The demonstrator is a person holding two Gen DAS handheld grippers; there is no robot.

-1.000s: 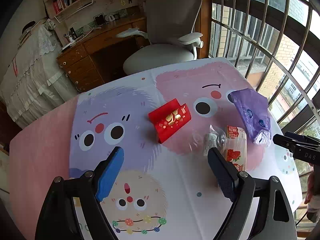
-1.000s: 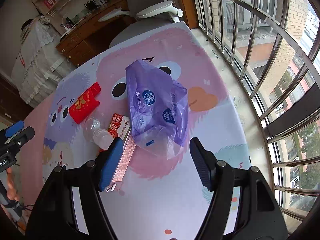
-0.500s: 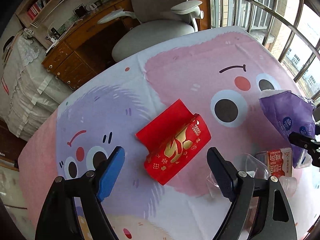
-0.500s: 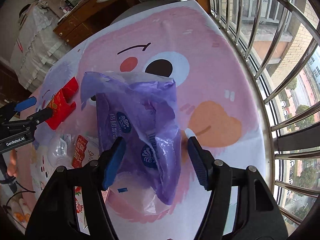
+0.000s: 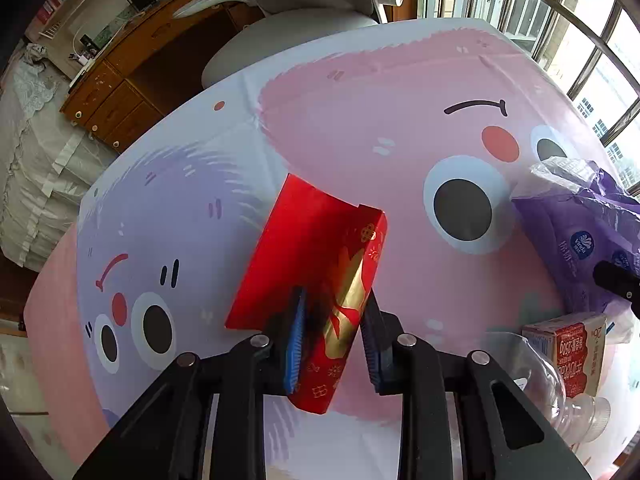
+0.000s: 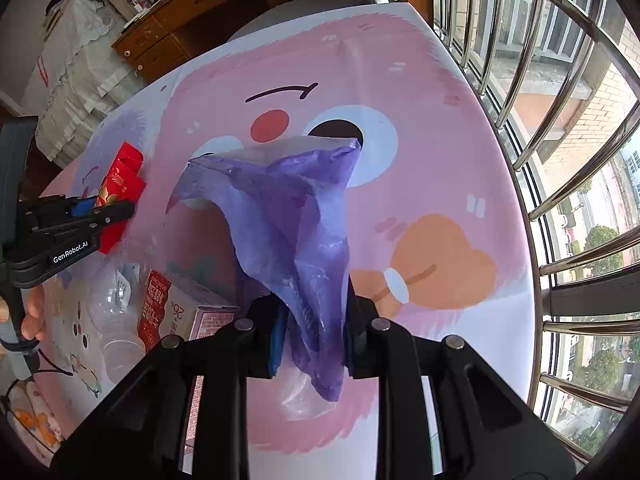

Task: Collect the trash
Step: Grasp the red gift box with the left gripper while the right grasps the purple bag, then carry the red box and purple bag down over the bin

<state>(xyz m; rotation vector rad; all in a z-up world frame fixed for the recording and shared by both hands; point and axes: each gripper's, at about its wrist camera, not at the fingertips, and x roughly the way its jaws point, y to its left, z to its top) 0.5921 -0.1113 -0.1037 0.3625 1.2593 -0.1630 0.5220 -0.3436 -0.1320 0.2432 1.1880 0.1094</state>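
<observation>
Gripping both prizes at once: left tongs point(image 5: 332, 340) pinch the near end of the red packet point(image 5: 316, 264), which angles up toward 12 o'clock off the counter point(image 5: 400, 92); right tongs point(image 6: 310, 332) are closed on the gathered neck of the purple plastic bag point(image 6: 288, 216), its mouth sagging open toward 12 o'clock. In the right wrist view, milk carton point(image 6: 164, 304) and clear plastic bottle point(image 6: 116, 320) lie touching at 9 o'clock of the bag, still uncollected. Risks, as judged: packet is glossy and held only by one end, so it may pivot or slide out in transit; bag film is thin and slack, mouth not held wide, so the packet could catch the rim and fall beside rather than inside. Pulling the bag could also nudge the carton just beside it. Surface: cartoon-printed cloth, pink and lilac faces, faint creases, smooth. Room: grey office chair point(image 5: 320, 8) at 12 o'clock beyond the counter, wooden desk point(image 5: 132, 64) at 10 o'clock, white-draped furniture at 9, barred windows point(image 6: 560, 80) from 1 to 3 o'clock, daylight strong.
</observation>
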